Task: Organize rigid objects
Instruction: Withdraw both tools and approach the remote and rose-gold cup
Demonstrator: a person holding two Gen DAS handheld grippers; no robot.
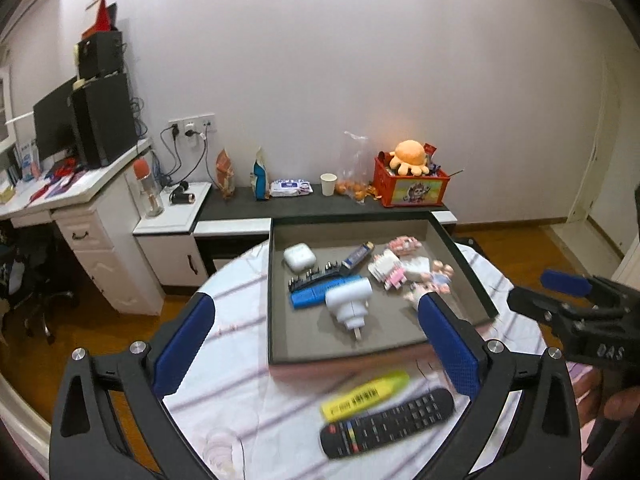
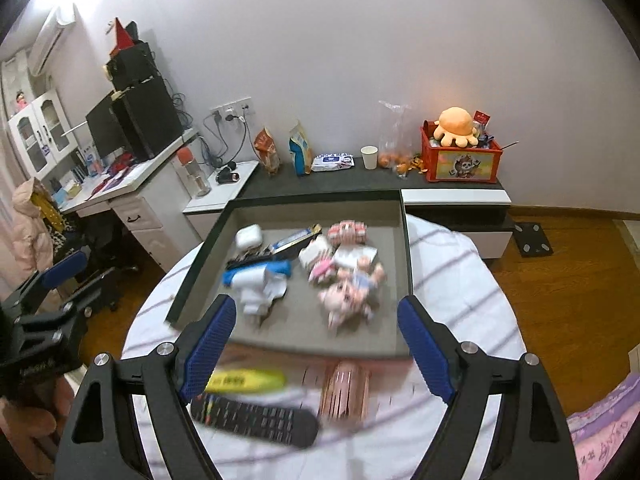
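Shallow rectangular tray (image 1: 280, 320), dark rim, flat grey matte floor, sits mid-frame in both views on a round table (image 1: 240, 420) covered with a white cloth with faint purple stripes. Inside the tray, left half: glossy white rounded earbud case (image 1: 299, 257), blue-and-gold foil tube (image 1: 357, 255), black comb-like strip (image 1: 316, 276), blue ribbed plastic block (image 1: 310, 299), white smooth plug adapter (image 1: 347, 300) with metal prongs pointing toward the lower edge of the frame. Right half: cluster of small pink and white blocky figurines (image 1: 408, 266), blurred in the right wrist view.

Outside the tray, lower centre of the frame: yellow-green highlighter (image 1: 366, 394), cylindrical, just beside a long black remote (image 1: 386, 422) with rows of buttons. Right wrist view also shows a pink ribbed cylinder (image 2: 346, 392) lying just below the tray edge, motion-blurred.

Left tongs (image 1: 316, 354) spread wide, nothing between the blue textured pads; the right pad overlaps the tray's lower right corner. Right tongs (image 2: 316, 354) likewise spread wide and empty, hovering over the tray's near edge.

Upper right: red plastic crate (image 1: 412, 190) with orange plush octopus (image 1: 410, 156) on a dark low cabinet (image 1: 280, 200), beside a white paper cup (image 1: 329, 184).
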